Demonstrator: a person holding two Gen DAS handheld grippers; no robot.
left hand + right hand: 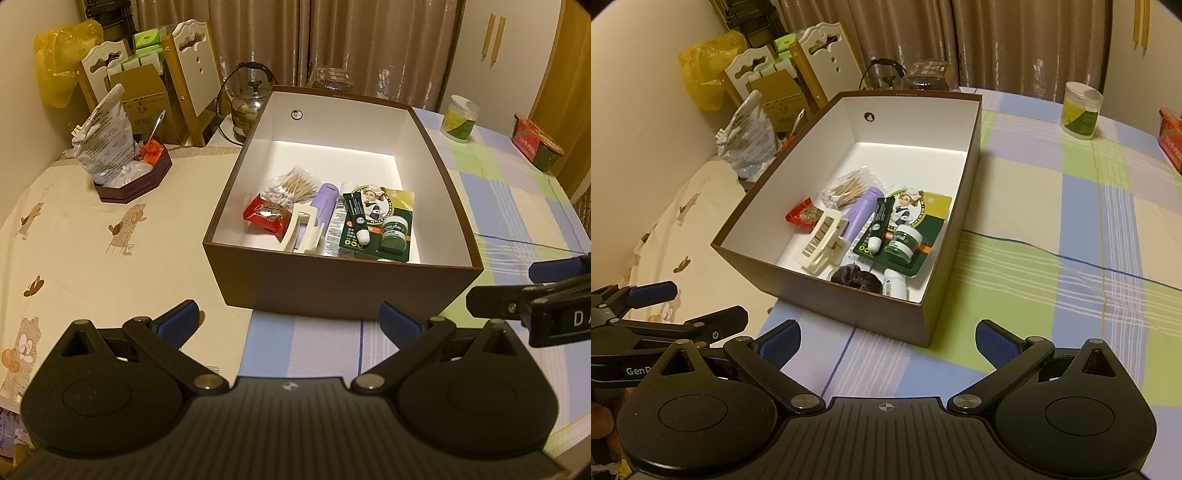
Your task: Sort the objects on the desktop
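1. The left gripper (290, 325) is spread wide and empty, low over the table (110, 258) in front of the box (332, 288).
2. The right gripper (888, 343) is likewise spread and empty, just beside the left one.
3. The box holds the sorted things at its near end: a cream clip (823, 240), a dark scrunchie (855, 278), a green jar card (388, 221), a purple tube (323, 205), a red packet (266, 214) and cotton swabs (295, 184).
4. Farther off, a green tub (1080, 110) stands on the checked cloth (1071, 221).
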